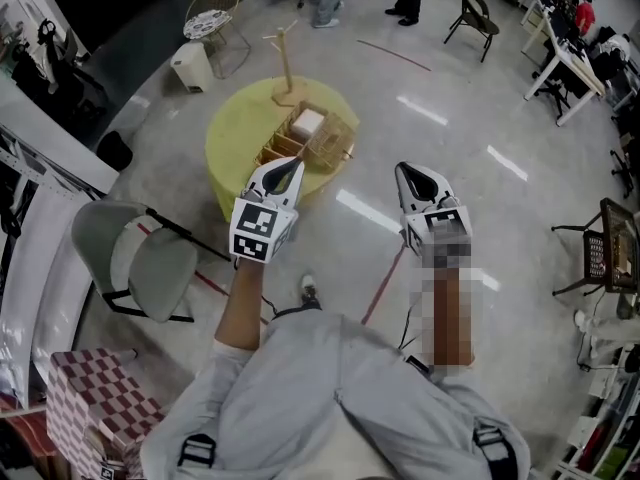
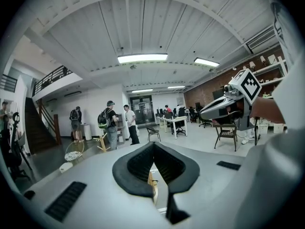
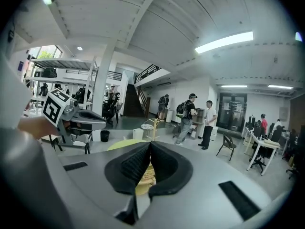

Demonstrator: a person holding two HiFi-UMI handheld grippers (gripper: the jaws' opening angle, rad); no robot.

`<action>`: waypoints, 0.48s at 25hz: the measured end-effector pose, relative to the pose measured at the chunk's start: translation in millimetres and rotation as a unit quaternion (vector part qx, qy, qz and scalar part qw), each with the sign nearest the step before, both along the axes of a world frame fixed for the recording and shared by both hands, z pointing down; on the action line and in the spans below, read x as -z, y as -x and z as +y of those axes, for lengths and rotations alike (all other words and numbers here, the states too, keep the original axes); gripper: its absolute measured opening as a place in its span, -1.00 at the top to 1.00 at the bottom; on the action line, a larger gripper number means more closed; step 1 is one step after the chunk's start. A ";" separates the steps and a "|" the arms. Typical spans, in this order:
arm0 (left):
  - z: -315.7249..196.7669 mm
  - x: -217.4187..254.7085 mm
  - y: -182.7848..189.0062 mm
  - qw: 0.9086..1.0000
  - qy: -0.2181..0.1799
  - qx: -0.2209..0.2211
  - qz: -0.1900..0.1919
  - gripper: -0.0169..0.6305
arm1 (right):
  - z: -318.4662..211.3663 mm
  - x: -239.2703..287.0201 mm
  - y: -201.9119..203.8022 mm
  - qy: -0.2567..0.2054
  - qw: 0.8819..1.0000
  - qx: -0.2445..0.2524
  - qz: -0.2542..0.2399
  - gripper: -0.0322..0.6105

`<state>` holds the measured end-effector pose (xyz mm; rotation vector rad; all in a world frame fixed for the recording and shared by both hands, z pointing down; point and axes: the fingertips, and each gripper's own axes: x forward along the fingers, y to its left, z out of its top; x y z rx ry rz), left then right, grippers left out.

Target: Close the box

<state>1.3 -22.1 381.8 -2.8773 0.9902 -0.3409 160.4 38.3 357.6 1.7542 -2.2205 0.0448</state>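
Note:
An open wicker-and-wood box [image 1: 310, 138] stands on a round yellow table [image 1: 235, 133]. Its lid [image 1: 338, 140] is tipped up to the right, and a white block [image 1: 307, 123] shows inside. My left gripper [image 1: 290, 168] is held in the air over the table's near edge, just short of the box, jaws closed to a point with nothing in them. My right gripper [image 1: 412, 173] hangs over the floor right of the table, also shut and empty. In the right gripper view a strip of the box [image 3: 147, 174] shows through the gap below the jaws.
A wooden stand [image 1: 283, 63] rises at the table's far side. A grey chair [image 1: 140, 258] sits left of me, with a white bin [image 1: 190, 66] and a wire chair [image 1: 215, 18] beyond the table. A black folding chair [image 1: 475, 18] and desks [image 1: 565, 63] stand at right. People stand far off.

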 end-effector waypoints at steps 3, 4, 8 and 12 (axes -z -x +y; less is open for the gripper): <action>-28.2 -6.6 -2.0 1.000 0.008 -0.002 -0.003 0.86 | -28.9 -8.0 -0.7 0.010 1.000 -0.001 -0.001 0.83; -37.5 -9.3 -2.0 1.000 0.011 -0.003 -0.005 0.86 | -38.3 -10.9 -0.6 0.014 1.000 -0.001 -0.002 0.83; -74.0 -21.8 1.6 1.000 0.024 -0.001 -0.007 0.86 | -74.7 -23.1 2.9 0.024 1.000 0.002 -0.002 0.83; -108.5 -35.5 4.1 0.999 0.035 -0.002 -0.009 0.86 | -110.0 -38.8 4.0 0.041 0.999 0.004 0.003 0.82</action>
